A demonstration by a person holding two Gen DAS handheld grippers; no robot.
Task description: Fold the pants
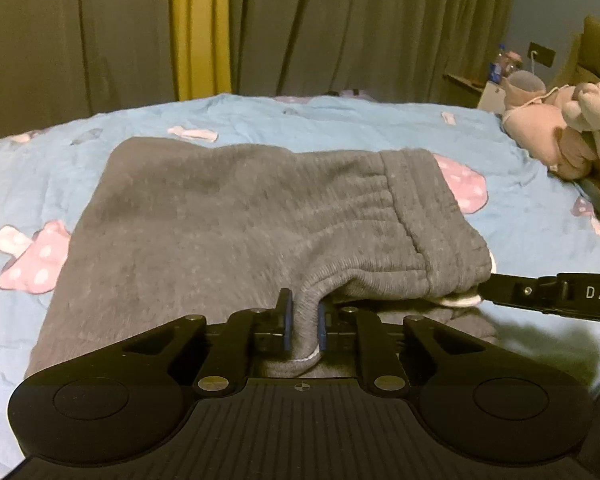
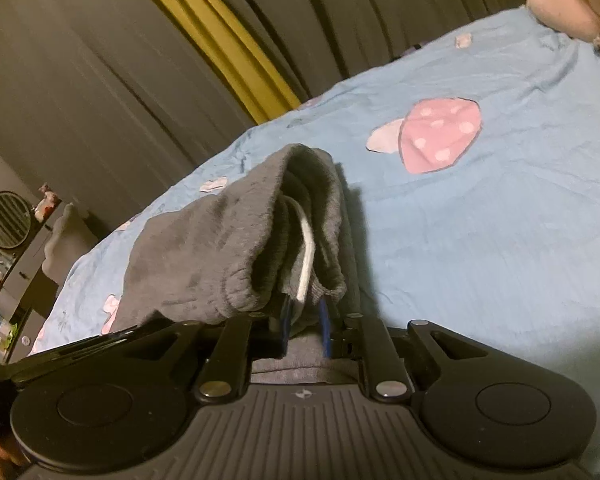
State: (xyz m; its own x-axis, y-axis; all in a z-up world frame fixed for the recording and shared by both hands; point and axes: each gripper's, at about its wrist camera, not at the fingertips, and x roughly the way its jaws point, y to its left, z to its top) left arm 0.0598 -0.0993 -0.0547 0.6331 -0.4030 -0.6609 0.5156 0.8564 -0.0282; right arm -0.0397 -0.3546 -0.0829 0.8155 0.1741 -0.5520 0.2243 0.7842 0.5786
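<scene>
Left gripper (image 1: 304, 320) and right gripper (image 2: 306, 320) both clamped, angled downward.

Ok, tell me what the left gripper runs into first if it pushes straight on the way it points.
The left gripper is already shut on the waistband edge of the grey pants, so it would push straight into that bunched fabric, then probably the blue bedsheet beyond. Depth there is unclear.

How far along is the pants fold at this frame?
Done, by the look of it: the grey pants lie doubled on the blue bedsheet, in more than one layer. In hand: the left gripper is shut on the waistband edge, and the right gripper pinches the stacked layers at the other corner. Left: carrying that held edge over for the next fold, then smoothing.
</scene>
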